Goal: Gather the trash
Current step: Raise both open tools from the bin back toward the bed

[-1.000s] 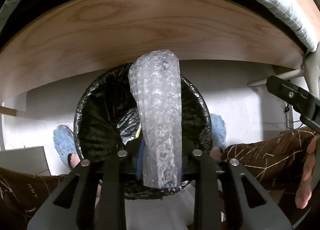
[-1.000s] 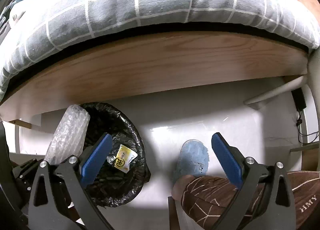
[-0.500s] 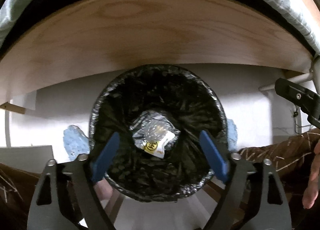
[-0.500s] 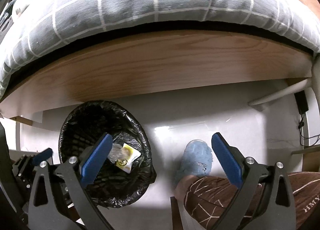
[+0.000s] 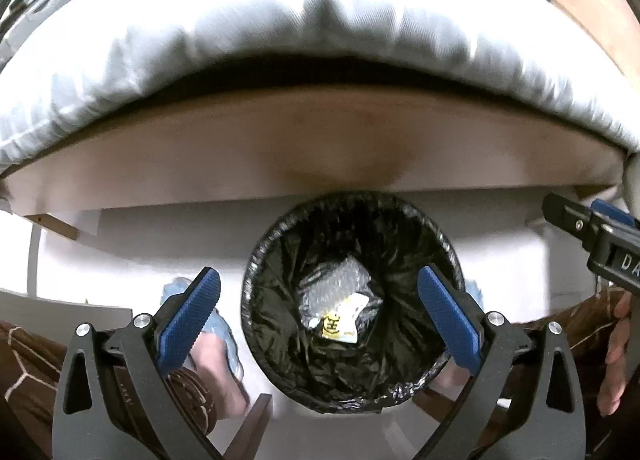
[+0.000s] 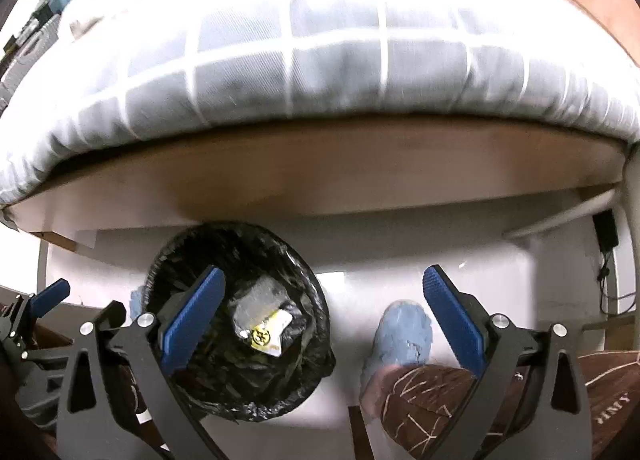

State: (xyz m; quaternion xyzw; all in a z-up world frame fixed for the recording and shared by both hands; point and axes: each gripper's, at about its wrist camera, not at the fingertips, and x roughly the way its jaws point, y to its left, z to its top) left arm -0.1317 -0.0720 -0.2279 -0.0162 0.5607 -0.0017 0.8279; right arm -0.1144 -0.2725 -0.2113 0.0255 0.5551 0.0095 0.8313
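A glossy, crinkled black plastic liner [image 5: 276, 300] is wrapping the bin. Clear bubble wrap [image 5: 334, 286] is lying inside, below a smooth matt wooden bed board [image 5: 280, 156] and soft checked cloth bedding [image 6: 320, 60].

Both hand-held grippers [image 5: 319, 318] [image 6: 324, 318] empty, left opening

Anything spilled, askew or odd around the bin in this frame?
Nothing stands out. The bubble wrap and a yellow-printed wrapper lie inside the black-lined bin, none on the floor. The bin stands upright beside the bed frame. Both tongs, left and right, are empty.
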